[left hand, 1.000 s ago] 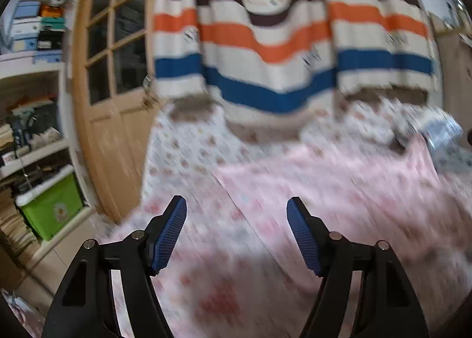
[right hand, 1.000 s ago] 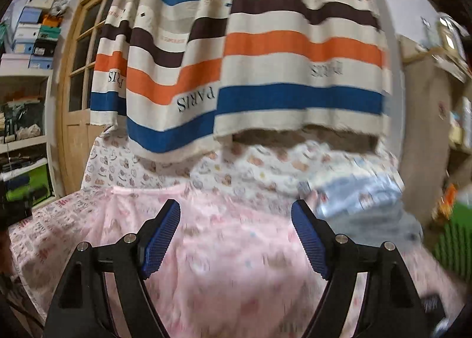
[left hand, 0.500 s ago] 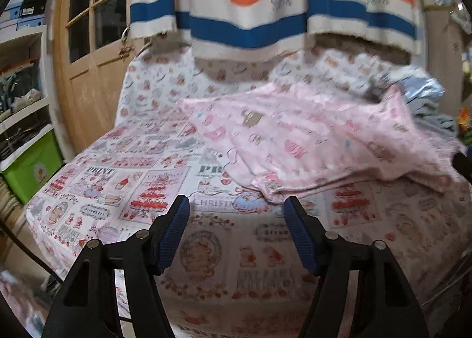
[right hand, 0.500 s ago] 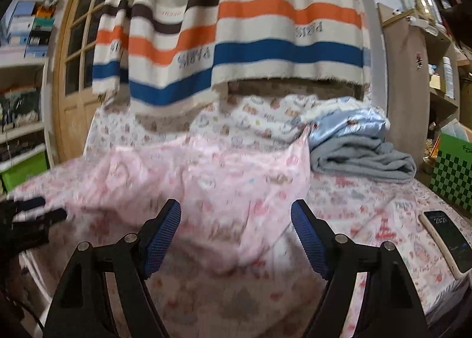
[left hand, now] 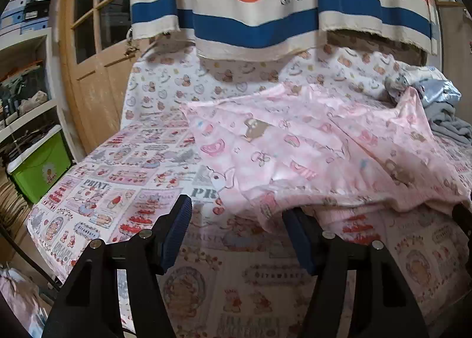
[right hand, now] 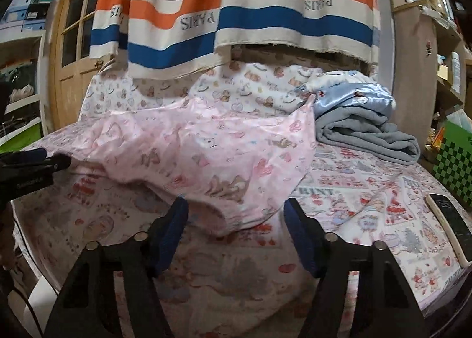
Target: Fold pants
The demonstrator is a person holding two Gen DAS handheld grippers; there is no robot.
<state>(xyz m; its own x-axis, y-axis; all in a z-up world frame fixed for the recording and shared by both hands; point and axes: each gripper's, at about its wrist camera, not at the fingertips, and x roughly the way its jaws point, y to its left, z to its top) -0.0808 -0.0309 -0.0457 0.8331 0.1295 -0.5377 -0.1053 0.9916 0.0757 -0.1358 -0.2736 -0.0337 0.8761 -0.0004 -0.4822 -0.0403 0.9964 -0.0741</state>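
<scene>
Two grippers stand at the near edge of a table covered with a printed cloth (left hand: 124, 178). Pink pants (left hand: 309, 155) lie rumpled across the middle of the cloth, their near hem just ahead of both sets of fingers. Left gripper (left hand: 236, 234): jaws apart, having just been closing, with the hem lying by the right finger; no pad presses on it. Right gripper (right hand: 236, 231): jaws apart, also just closing, the hem hanging between the fingertips without being pinched. Behind the pants, a grey blanket (right hand: 368, 137) lies folded beside blue satin fabric (right hand: 354, 96); a phone (right hand: 448, 225) rests at the right edge. A striped curtain (right hand: 236, 13) hangs behind.
</scene>
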